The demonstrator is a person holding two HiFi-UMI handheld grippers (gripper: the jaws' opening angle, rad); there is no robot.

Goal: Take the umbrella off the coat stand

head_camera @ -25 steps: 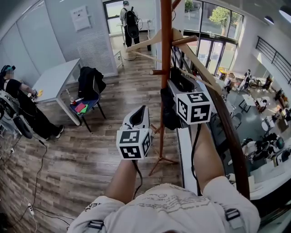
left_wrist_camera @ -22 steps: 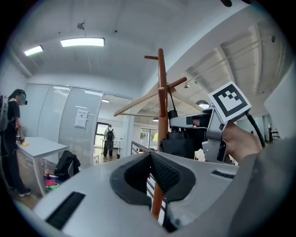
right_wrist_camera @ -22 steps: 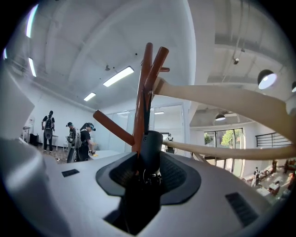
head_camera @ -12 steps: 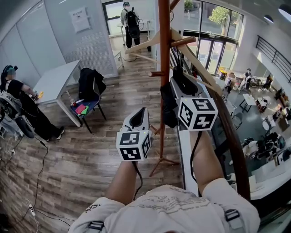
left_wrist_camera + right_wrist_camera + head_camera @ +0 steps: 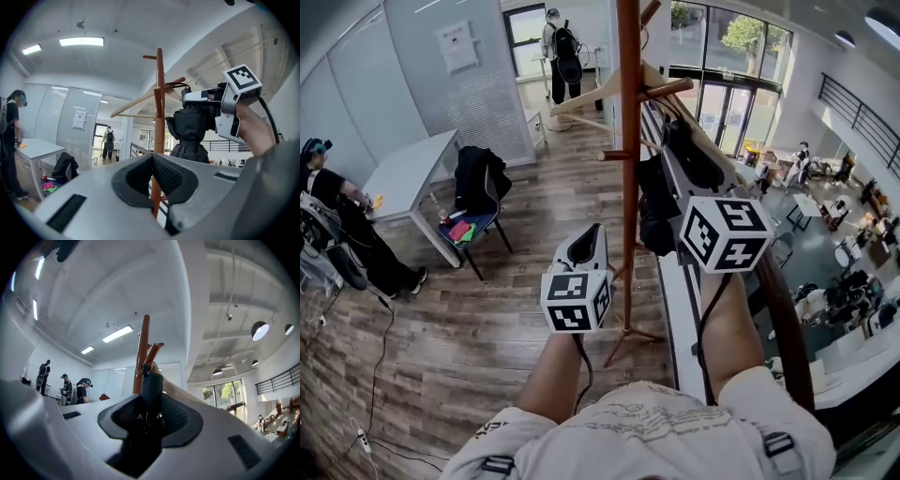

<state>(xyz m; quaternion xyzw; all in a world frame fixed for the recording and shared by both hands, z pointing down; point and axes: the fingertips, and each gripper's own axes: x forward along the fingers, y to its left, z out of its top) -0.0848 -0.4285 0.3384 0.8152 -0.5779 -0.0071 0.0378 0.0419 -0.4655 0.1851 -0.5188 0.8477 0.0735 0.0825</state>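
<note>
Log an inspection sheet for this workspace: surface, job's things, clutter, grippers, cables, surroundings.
Surface: grey-brown wood-plank floor; nothing seen in the way at the stand's foot.
Job's things: black folded umbrella beside the pole of the brown wooden coat stand, its handle in the right gripper.
Clutter: pale wooden hanger on the stand; black jacket beside a white table.
Grippers: right gripper jaws have just been closing and clamp the umbrella's handle; left gripper jaws together, empty.
Cables: black lead along each forearm; thin cable across the floor.
Surroundings: seated person at left; standing person with a backpack at the far door.
</note>
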